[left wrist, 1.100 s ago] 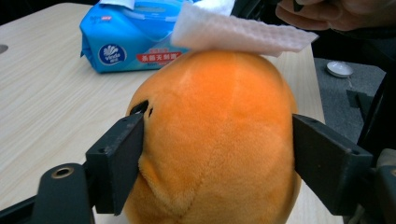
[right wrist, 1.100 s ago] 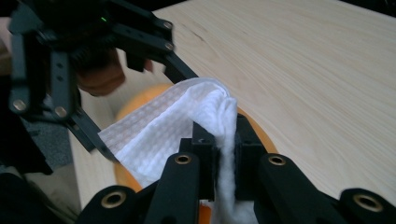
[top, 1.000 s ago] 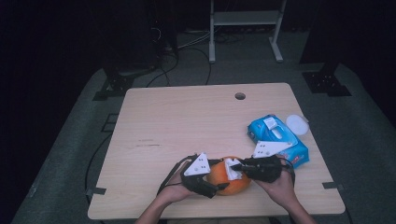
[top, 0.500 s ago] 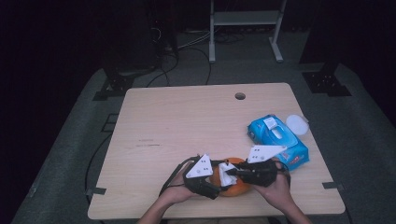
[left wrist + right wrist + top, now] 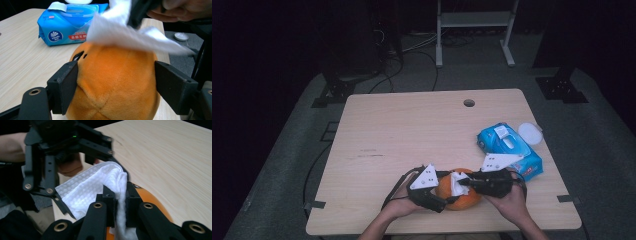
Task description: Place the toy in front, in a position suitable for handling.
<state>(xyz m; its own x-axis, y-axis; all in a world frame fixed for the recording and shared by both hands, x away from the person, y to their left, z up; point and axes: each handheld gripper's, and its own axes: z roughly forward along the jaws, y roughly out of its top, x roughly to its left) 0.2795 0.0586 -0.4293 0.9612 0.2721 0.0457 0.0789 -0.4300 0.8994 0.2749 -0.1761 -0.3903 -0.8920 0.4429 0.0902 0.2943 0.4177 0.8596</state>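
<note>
Near the front edge of the wooden table (image 5: pixel 412 130), between the person's two hands, sits an orange plush toy (image 5: pixel 460 196). Left gripper (image 5: pixel 434 194) clamps it: in the left gripper view the two black jaws press into the plush (image 5: pixel 113 82) on either side, pads denting the fabric. Dark stitched marks show near the toy's upper left; its face is otherwise hard to make out, and its base is cut off by the bottom of that view.

Right gripper (image 5: pixel 463 183) comes in from the right and lies over the top of the toy. In the right gripper view its jaws are pressed together on a fold of white wet wipe (image 5: pixel 100 187), pinching it; the rest of the wipe spreads to the left and drapes over the plush, of which just an orange sliver (image 5: pixel 152 205) shows behind the jaws. In the left gripper view the wipe (image 5: pixel 130 35) is blurred across the toy's crown.

Right of the toy, near the table's right edge, lies a blue wet-wipe pack (image 5: pixel 509 150), lid flap raised. Print on the pack is too small to read. A round white lid-like disc (image 5: pixel 530 133) sits just beside its far corner. A small round hole (image 5: pixel 469 103) marks the table's far edge. Both forearms are cut off at the bottom of the high view.
</note>
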